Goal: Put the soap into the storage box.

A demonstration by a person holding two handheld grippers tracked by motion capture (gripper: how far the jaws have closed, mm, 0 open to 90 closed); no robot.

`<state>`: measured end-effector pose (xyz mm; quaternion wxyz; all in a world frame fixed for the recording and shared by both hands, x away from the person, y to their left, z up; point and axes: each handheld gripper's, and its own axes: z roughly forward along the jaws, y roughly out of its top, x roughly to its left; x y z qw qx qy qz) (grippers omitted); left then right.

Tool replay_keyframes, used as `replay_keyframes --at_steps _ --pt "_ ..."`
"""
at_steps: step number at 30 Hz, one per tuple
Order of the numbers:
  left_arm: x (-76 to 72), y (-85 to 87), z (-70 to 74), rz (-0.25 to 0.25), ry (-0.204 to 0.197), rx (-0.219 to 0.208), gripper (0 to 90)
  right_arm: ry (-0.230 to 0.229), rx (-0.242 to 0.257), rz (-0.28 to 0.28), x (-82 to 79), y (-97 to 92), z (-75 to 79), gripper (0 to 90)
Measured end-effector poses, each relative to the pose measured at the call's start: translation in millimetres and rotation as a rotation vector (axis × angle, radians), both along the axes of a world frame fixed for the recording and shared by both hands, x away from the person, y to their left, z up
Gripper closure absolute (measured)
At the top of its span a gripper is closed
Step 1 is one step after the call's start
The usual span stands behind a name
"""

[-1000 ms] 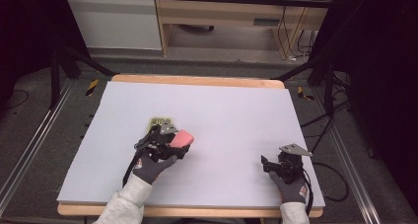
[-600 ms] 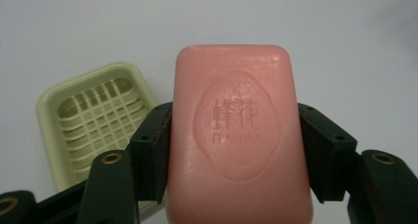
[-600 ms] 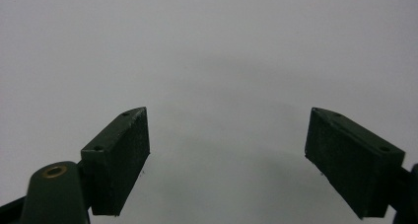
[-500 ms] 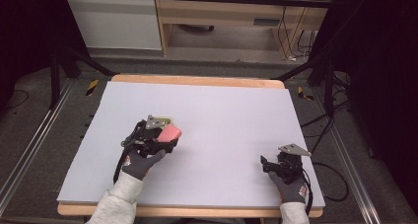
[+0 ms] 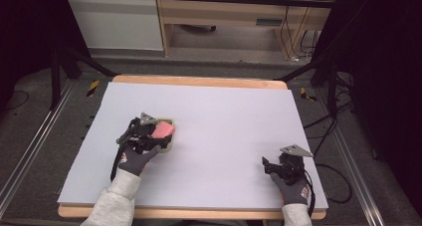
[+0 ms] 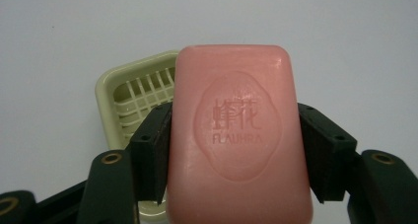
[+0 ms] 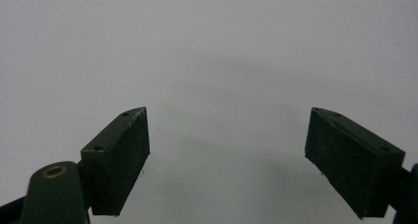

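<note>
A pink bar of soap (image 6: 239, 135) stamped with a logo sits clamped between the two black jaws of my left gripper (image 6: 235, 140), which is shut on its long sides. From the high view the soap (image 5: 163, 130) hangs over a pale green soap dish (image 5: 169, 147) at the left middle of the table, with the left gripper (image 5: 155, 132) above it. The dish (image 6: 133, 93) has a slotted grid floor and lies partly hidden behind the soap. My right gripper (image 5: 268, 165) rests near the table's front right corner, and its jaws stand wide apart around bare table in the right gripper view (image 7: 227, 160).
A light grey mat (image 5: 229, 116) covers the wooden table (image 5: 199, 81). Dark floor, metal rails and cables surround it. Beyond the far edge stand a wooden cabinet (image 5: 224, 17) and a white panel (image 5: 114, 22).
My left hand has carried the soap to the left along the table, and it now hangs over the soap dish. The right hand has kept still.
</note>
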<state>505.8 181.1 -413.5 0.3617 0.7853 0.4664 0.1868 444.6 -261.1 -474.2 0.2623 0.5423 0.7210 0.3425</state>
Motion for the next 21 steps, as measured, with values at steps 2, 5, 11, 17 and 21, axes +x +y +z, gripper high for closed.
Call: replay_keyframes --at_steps 2,5,11,17,21 --pt "2.5 1.3 -1.4 0.009 0.0 0.003 37.0 0.0 -0.002 0.0 0.1 0.3 -0.1 17.3" --pt "6.5 4.5 -3.3 0.017 0.005 0.01 37.0 0.0 0.0 0.002 0.3 0.4 -0.2 17.2" --pt "16.0 7.6 -9.0 0.041 0.013 0.005 37.0 0.0 0.003 -0.001 0.6 1.2 -0.1 17.2" --pt "23.0 6.1 -14.8 0.049 0.022 0.007 37.0 -0.001 0.001 0.002 0.6 1.6 -0.1 17.2" --pt "27.2 6.4 -17.6 0.05 0.025 0.014 37.0 0.001 0.006 0.004 1.1 1.5 -0.5 17.2"
